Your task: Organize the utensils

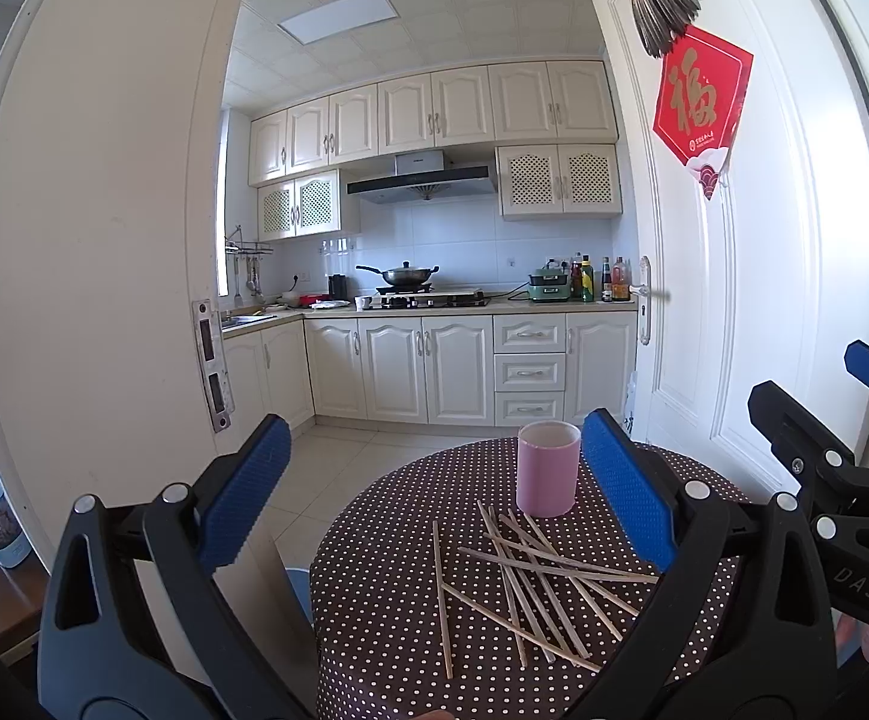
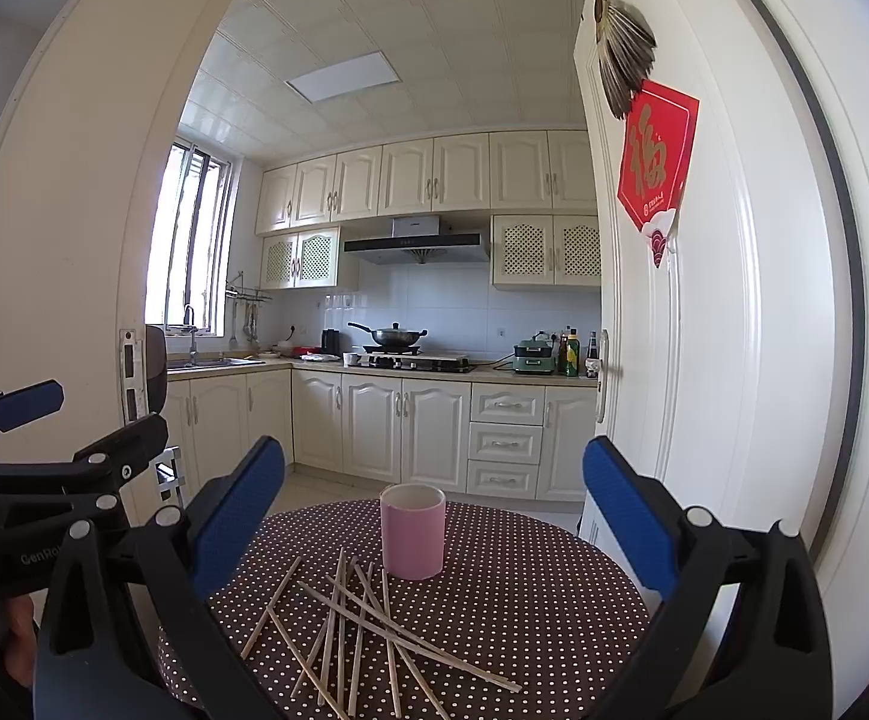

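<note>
1. Both tools hover above the near edge of the round table, nothing in either. My left gripper has its blue pads spread wide; my right gripper is spread just as wide.
2. The chopsticks lie in a loose crossed heap on the dotted cloth, toward the near edge, slightly on my left-gripper side. One stick lies apart at the left edge of the heap, nearly clear of the others.
3. The pink cup stands upright just beyond the heap, toward the far edge, mouth open and apparently empty. The farthest stick tips come close to its base; I cannot tell if any touch it.
4. Handling judgement: thin wooden sticks, light and stiff, low on the cloth, so likely to roll or skid under a pad. Crossed ones may drag their neighbours along.
5. Best hold, I judge: near mid-length, pads across the stick, starting with the lone one or a topmost one.
6. Risk: the cup looks light; a stick knocked on its rim could tip it.
7. Task not begun; no stick in the cup yet.
</note>
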`<state>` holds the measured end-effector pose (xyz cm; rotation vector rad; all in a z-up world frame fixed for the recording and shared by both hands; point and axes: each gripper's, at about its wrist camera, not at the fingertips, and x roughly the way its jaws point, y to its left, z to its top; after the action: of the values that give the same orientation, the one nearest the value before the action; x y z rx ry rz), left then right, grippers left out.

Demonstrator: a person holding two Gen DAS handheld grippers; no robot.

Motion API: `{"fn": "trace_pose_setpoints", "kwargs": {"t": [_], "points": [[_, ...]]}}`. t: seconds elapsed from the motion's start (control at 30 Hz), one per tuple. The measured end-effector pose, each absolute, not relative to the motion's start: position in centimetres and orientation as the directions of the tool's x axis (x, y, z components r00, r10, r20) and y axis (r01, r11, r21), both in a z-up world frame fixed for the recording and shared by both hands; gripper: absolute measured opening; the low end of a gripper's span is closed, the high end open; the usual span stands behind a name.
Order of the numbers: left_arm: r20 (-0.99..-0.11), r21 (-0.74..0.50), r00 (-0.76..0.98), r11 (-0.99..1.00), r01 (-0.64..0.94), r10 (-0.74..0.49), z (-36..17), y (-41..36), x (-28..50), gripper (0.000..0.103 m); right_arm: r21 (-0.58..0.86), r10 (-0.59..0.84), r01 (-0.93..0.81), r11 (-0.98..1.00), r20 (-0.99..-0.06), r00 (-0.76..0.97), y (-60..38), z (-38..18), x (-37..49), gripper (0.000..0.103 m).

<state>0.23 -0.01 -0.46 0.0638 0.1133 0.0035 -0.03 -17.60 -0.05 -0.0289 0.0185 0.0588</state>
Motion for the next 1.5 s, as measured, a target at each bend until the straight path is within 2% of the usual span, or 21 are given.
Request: {"fn": "trace_pose_setpoints", "kwargs": {"t": [0.93,1.17,1.5], "points": [[-0.122,0.066,0.992,0.998,-0.004,0.012,-0.8,0.2,0.6,0.096,-0.028,0.056,-0.057,0.998,-0.035,0.998,-17.6,-0.1,0.7,0.096],[-0.145,0.073,0.989,0.997,-0.008,0.019,-0.9,0.0,1.8,0.096,-0.007,0.064,-0.064,0.998,-0.066,0.996,-17.9,-0.5,1.9,0.096],[-0.199,0.082,0.980,0.997,-0.008,0.024,-1.6,-0.3,4.4,0.096,0.039,0.106,-0.101,0.994,-0.163,0.981,-18.5,-1.4,4.7,0.096]]}}
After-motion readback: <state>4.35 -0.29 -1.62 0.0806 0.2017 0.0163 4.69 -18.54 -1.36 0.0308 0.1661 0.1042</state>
